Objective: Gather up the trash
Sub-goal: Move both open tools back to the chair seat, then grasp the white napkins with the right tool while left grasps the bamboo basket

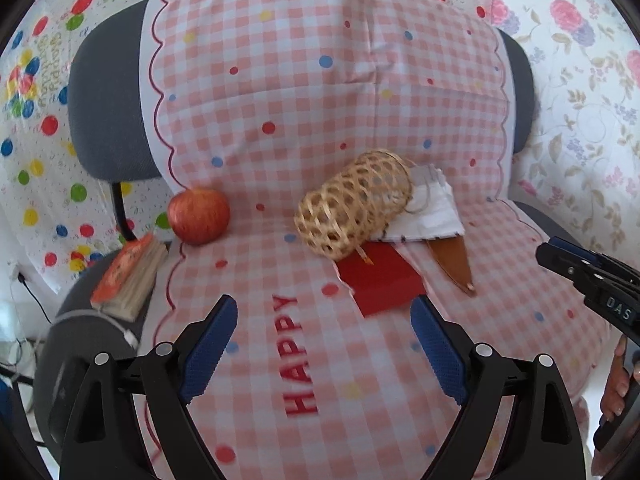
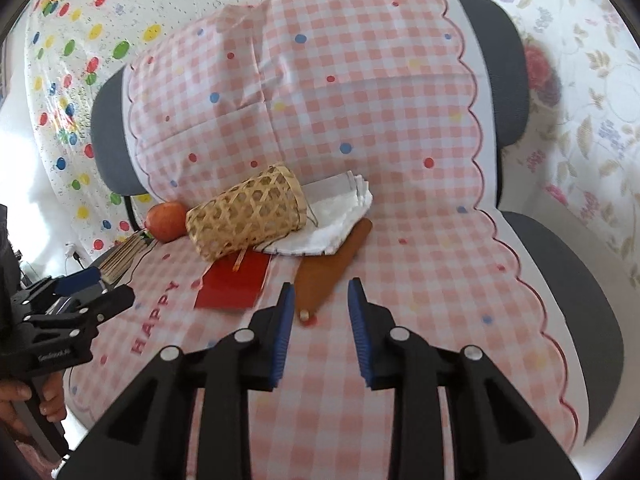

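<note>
A woven bamboo basket [image 1: 354, 204] [image 2: 248, 212] lies on its side on the chair seat. White crumpled paper [image 1: 430, 210] [image 2: 336, 216] sits at its mouth. A red card [image 1: 380, 280] [image 2: 234, 282] lies under its base end, and a brown pointed leather piece [image 1: 452, 260] [image 2: 326, 264] lies beside the card. My left gripper [image 1: 323, 304] [image 2: 100, 288] is open wide over the cloth just short of the card, holding nothing. My right gripper [image 2: 320, 286] [image 1: 580, 272] is open with a narrower gap; the leather piece's tip lies on the cloth between its fingers, untouched.
A pink checked cloth [image 1: 304, 128] [image 2: 400, 220] printed HAPPY covers the grey office chair [image 1: 108, 96] [image 2: 568, 280]. A red apple [image 1: 199, 216] [image 2: 166, 222] sits at the seat's left, with a worn book [image 1: 128, 280] beside it. Patterned sheets hang behind.
</note>
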